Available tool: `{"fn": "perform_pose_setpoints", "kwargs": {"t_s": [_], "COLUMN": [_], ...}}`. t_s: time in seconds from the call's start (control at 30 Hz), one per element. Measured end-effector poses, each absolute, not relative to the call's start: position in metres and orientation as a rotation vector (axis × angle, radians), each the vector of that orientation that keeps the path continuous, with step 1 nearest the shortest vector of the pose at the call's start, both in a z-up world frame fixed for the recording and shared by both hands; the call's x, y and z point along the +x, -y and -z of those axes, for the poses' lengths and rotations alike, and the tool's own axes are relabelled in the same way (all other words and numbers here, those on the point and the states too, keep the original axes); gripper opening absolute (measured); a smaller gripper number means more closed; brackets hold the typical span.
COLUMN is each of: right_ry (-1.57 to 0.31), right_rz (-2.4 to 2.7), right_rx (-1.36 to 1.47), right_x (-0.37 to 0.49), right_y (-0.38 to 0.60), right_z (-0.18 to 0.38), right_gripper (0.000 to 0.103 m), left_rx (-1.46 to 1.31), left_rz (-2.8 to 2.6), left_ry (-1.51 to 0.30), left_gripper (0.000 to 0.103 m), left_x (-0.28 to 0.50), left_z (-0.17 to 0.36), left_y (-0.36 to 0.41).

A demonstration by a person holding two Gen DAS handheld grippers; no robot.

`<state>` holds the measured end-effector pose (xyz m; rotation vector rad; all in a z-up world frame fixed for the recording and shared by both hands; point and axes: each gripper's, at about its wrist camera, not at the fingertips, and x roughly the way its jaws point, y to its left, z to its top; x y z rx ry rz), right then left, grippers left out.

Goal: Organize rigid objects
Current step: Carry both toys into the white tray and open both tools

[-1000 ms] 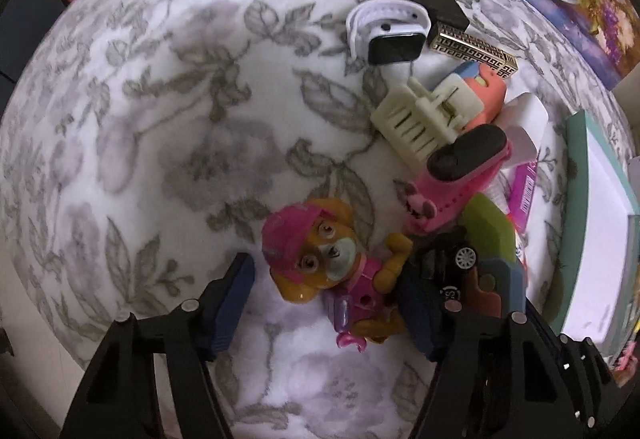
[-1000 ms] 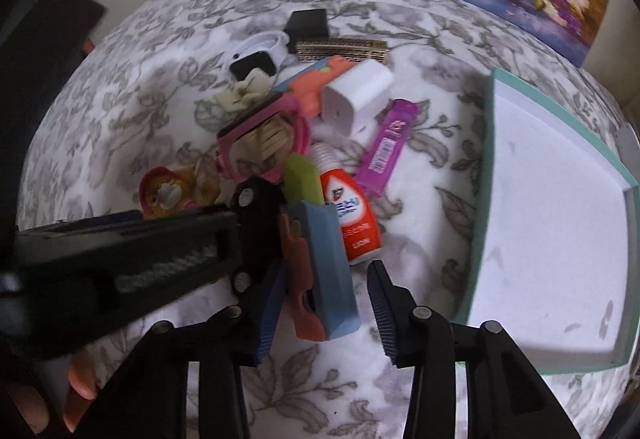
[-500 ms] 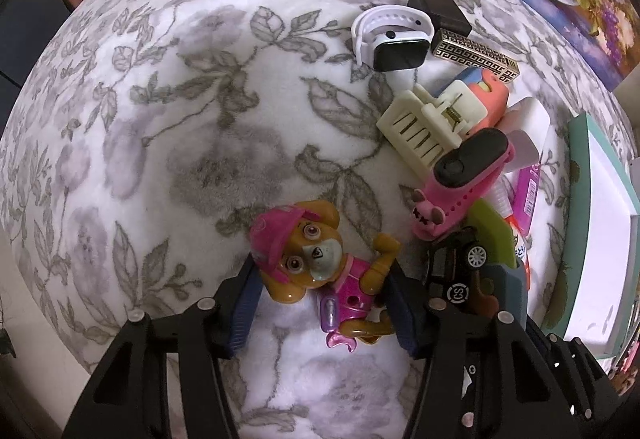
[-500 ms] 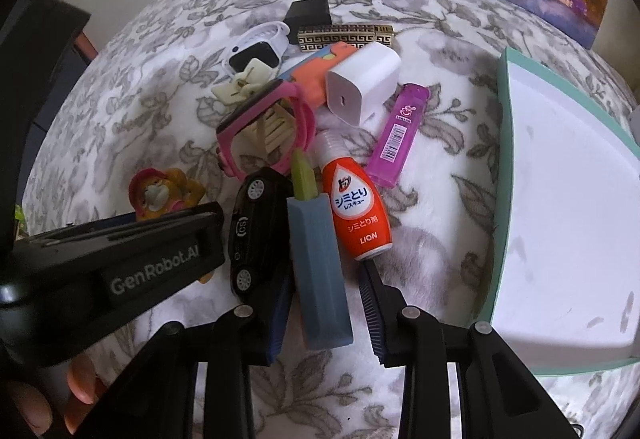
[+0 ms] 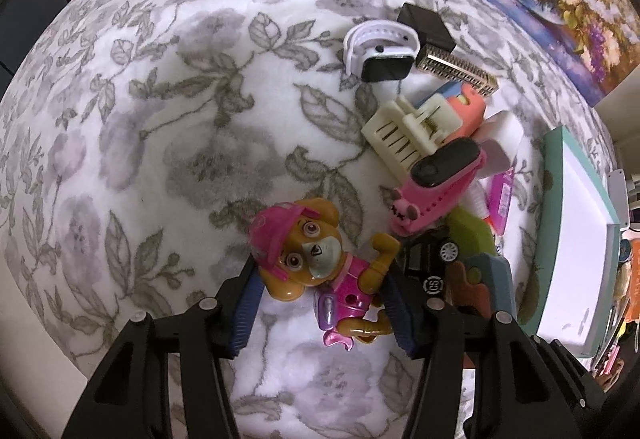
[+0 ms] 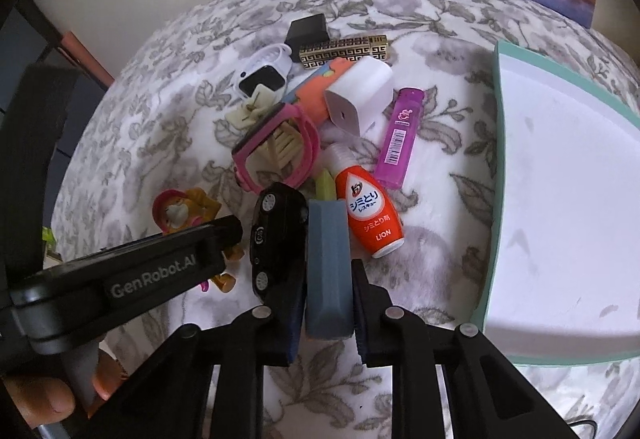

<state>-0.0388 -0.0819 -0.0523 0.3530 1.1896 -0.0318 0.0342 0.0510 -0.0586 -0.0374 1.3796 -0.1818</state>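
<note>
Beside the teal tray [image 6: 496,175], the right tool [image 6: 329,303] has just closed on the blue block [image 6: 326,271], while the left tool [image 5: 320,303] narrows around the puppy figure [image 5: 316,259], readying both for sorting.

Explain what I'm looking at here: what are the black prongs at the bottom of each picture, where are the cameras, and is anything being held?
No robot: a person carries two hand-held grippers, each with a fisheye camera looking along its two fingers. The prongs are those fingers.

In the left wrist view, the left gripper straddles a toy pup figure; its pads look close against it, though a firm grasp isn't certain.

In the right wrist view, the right gripper is shut on a grey-blue block. The left gripper's arm crosses that view.

On the floral cloth lies a pile: black toy car, orange bottle, pink band, white charger, purple lighter. A teal-rimmed tray lies to its right.
</note>
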Motion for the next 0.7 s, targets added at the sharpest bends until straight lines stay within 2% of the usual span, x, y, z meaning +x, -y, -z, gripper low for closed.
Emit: {"fn": "perform_pose_setpoints", "kwargs": {"t_s": [0.33, 0.7], "right_ry": [-1.077, -0.976], "right_rz": [0.032, 0.059], "right_rx": [0.485, 0.569], "right_x": [-0.049, -0.062], "right_y": [0.105, 0.128], "right_z": [0.026, 0.004], "right_gripper": [0.022, 0.022], "left_rx": [-0.096, -0.076], "left_rz": [0.178, 0.188], "left_ry": [-1.280, -1.215], "left_gripper": [0.058, 0.058], "left_x": [0.036, 0.026], "left_z": [0.023, 0.010], "left_y": [-0.062, -0.054]}}
